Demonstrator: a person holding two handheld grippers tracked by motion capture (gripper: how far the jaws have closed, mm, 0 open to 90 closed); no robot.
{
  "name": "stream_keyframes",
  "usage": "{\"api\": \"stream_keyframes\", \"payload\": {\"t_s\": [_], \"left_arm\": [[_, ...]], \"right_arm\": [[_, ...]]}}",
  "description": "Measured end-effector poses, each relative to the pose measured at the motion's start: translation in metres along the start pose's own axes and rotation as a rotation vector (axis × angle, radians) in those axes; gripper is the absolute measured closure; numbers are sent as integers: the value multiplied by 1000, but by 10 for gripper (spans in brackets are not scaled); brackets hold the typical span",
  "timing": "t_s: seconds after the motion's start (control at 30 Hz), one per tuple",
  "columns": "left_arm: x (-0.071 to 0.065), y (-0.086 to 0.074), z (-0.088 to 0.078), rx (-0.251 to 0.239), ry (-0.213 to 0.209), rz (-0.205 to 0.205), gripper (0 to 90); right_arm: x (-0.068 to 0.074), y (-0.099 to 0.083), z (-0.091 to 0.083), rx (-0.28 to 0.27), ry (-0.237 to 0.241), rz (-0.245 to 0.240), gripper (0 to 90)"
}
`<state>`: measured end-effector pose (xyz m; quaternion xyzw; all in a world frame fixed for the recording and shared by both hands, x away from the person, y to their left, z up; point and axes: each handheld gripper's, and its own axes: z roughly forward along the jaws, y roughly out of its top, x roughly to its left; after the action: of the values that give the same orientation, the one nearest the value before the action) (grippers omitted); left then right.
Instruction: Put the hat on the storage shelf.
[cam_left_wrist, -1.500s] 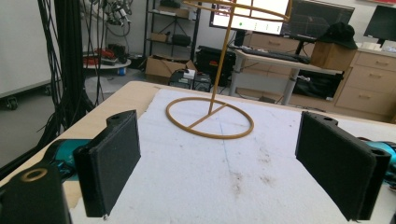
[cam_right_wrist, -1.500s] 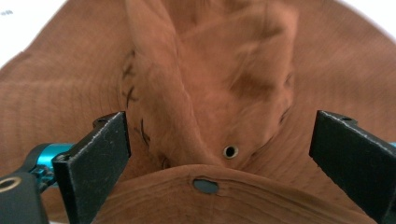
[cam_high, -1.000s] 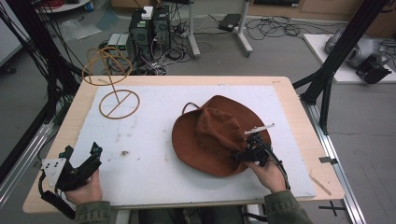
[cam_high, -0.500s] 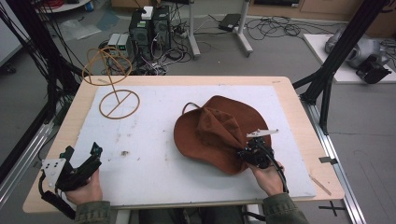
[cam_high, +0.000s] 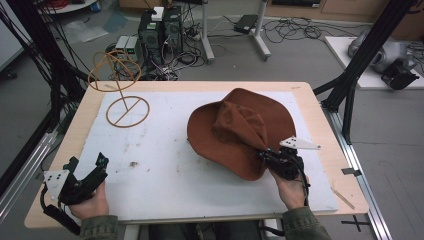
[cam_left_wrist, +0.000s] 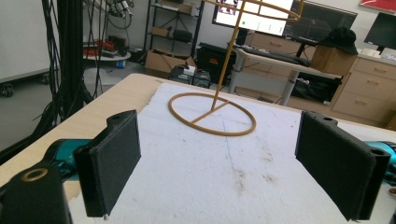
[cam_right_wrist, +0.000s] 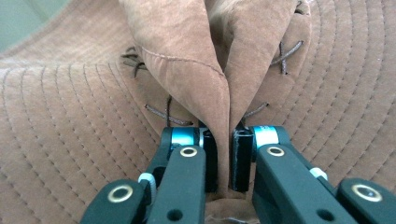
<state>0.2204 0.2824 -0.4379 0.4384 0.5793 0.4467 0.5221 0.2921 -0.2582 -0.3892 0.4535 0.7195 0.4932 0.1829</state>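
Note:
A brown suede hat (cam_high: 235, 130) lies on the right half of the white board, its crown folded and its brim tipped up. My right gripper (cam_high: 267, 156) is shut on a pinched fold of the hat's crown (cam_right_wrist: 224, 102), seen close between the two black jaws of the right gripper (cam_right_wrist: 223, 161). At the near left corner my left gripper (cam_high: 90, 167) stands open and empty, above the board; its wide-apart pads (cam_left_wrist: 112, 163) frame a tan wire hat stand (cam_left_wrist: 212, 112). The stand (cam_high: 122, 100) rises at the far left of the board.
The white foam board (cam_high: 165, 165) covers a wooden table (cam_high: 82, 115). Small dark specks (cam_high: 134, 163) lie on the board near the left gripper. Black frame posts (cam_high: 350, 70) stand at the right; cables and computer boxes (cam_high: 160, 30) sit on the floor behind.
My right gripper has drawn the pinched hat slightly toward the near right, and the brim has tilted up. The left gripper has stayed in place, open.

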Motion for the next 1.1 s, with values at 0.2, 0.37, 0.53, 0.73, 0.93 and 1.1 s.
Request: {"api": "stream_keyframes", "payload": {"t_s": [0.2, 0.37, 0.53, 0.73, 0.93, 1.1], "left_arm": [[1, -1, 0, 3, 1, -1, 144], [1, -1, 0, 5, 0, -8, 144], [2, -1, 0, 5, 4, -15, 144], [6, -1, -2, -3, 12, -37, 144], [9, -1, -3, -2, 15, -42, 144], [10, -1, -4, 2, 11, -45, 144]], "right_arm": [[6, 10, -19, -229, 74, -33, 871], [15, 29, -30, -341, 110, -53, 871], [23, 54, -34, -389, 132, -61, 871], [31, 88, -27, -385, 146, -67, 871], [44, 123, -17, -376, 156, -80, 871], [63, 166, 1, -385, 197, -68, 871]]}}
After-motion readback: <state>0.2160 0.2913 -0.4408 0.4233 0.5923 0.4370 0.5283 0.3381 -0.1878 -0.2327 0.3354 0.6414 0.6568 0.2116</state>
